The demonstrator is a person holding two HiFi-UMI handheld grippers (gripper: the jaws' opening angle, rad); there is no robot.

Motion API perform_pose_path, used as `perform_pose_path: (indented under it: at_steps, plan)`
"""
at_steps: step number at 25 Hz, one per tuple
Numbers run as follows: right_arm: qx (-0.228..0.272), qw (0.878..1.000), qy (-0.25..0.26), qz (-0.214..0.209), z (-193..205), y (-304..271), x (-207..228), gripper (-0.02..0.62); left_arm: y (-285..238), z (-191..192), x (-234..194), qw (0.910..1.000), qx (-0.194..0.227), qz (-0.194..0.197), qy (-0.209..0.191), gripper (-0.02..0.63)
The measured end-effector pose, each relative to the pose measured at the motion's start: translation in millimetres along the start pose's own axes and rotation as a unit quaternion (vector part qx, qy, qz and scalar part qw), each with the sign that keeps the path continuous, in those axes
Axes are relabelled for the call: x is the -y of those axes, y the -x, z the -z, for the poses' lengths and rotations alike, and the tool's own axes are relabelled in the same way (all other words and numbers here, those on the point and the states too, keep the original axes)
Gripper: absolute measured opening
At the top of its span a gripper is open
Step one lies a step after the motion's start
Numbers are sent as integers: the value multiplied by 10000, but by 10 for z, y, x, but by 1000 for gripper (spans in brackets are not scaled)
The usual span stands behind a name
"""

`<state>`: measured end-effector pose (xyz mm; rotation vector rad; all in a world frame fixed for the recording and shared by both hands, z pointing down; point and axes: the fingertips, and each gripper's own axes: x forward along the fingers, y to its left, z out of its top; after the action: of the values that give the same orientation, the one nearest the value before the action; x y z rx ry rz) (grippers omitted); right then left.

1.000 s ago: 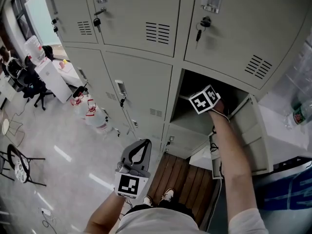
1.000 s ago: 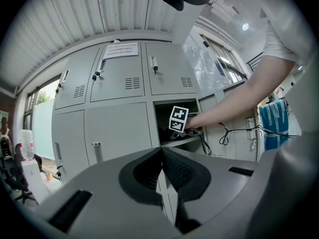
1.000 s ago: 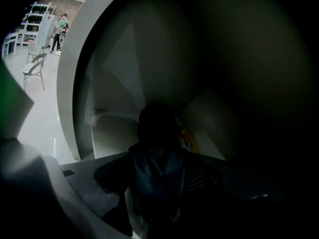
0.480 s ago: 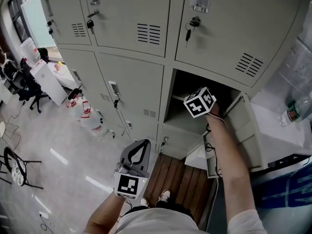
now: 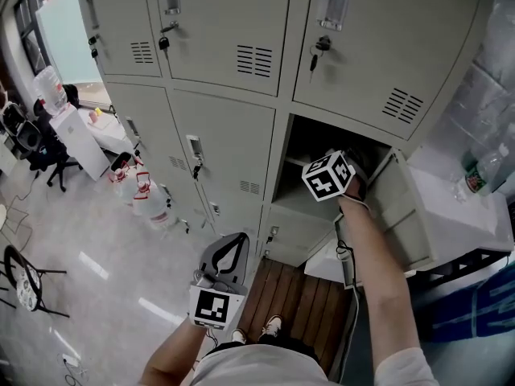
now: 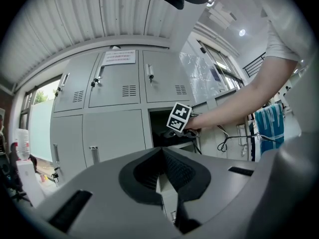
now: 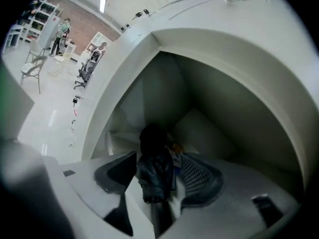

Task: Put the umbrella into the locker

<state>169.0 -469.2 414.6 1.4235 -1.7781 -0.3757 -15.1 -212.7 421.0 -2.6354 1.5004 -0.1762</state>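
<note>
A dark folded umbrella sits between the jaws of my right gripper, which is shut on it. In the right gripper view it points into the open grey locker compartment, with its far end dark against the back wall. From the head view only that gripper's marker cube shows at the mouth of the open locker; the jaws and the umbrella are hidden inside. The locker door swings out to the right. My left gripper hangs low in front of the person, shut and empty.
Closed locker doors with keys surround the open one. Large water bottles stand on the floor at the left, near a white cabinet and office chairs. A wooden platform lies below the lockers. A cable hangs by the right arm.
The head view has shifted slightly. My right gripper stays at the locker mouth, its cube a little lower. The left gripper has not moved.
</note>
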Motion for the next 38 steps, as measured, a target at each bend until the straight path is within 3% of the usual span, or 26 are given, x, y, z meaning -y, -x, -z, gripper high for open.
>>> perform_pose_path:
  at_steps: [8, 10, 17, 27, 38]
  plan:
    - [54, 9998, -138, 129, -46, 375, -158, 245, 322, -12, -51, 9999, 102, 56, 38, 21]
    - [115, 9995, -284, 116, -37, 488, -230, 149, 377, -13, -52, 9999, 127, 85, 52, 21]
    - [147, 9967, -802, 35, 132, 847, -452, 23, 571, -12, -13, 9996, 175, 235, 47, 21]
    - [31, 9893, -1451, -146, 570, 1213, -655, 17, 778, 143, -101, 9994, 106, 272, 177, 21]
    - [653, 9723, -2242, 22, 691, 1924, -537, 17, 781, 125, -273, 9996, 173, 114, 186, 21]
